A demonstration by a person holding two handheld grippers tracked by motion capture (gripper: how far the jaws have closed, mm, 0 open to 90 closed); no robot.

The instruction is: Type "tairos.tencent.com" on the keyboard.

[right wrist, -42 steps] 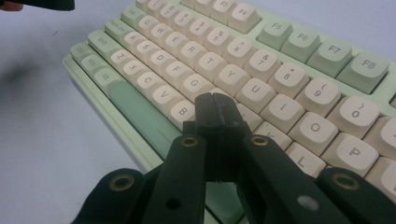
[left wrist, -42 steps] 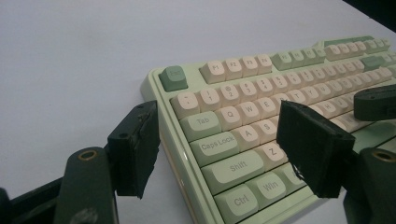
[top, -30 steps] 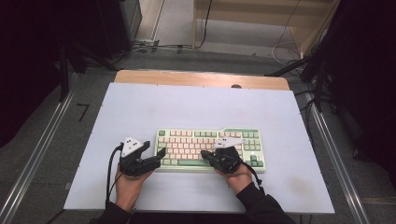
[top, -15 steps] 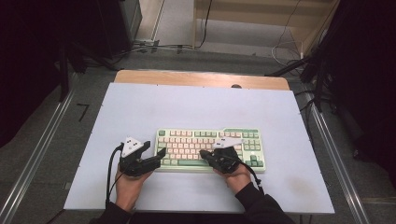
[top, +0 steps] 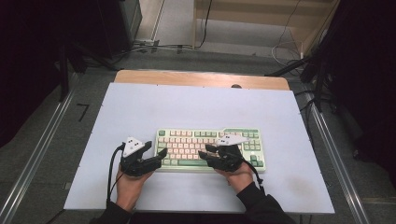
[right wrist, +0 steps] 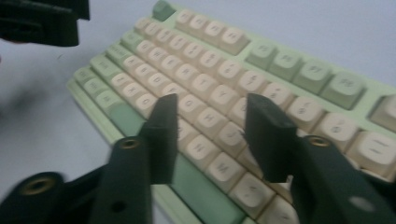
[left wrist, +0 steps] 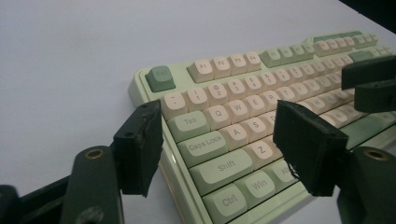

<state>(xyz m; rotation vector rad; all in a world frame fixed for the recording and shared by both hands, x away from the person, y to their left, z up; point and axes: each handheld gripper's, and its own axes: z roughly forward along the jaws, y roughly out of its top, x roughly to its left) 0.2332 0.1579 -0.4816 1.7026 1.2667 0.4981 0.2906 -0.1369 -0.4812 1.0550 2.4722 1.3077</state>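
Since the earlier frames, only the right gripper (top: 205, 154) has changed: its two black fingers (right wrist: 163, 135), pressed together a moment ago, have just been opening and now stand spread above the letter keys, pinching nothing. Both hands sit at the near edge of the pale lavender counter (top: 196, 107), and the left gripper (top: 156, 151) has eased its two fingers (left wrist: 140, 144) slightly closer, still spread astride the left corner. One mint-green and cream mechanical keyboard (top: 187, 142) lies flat between the two grippers.
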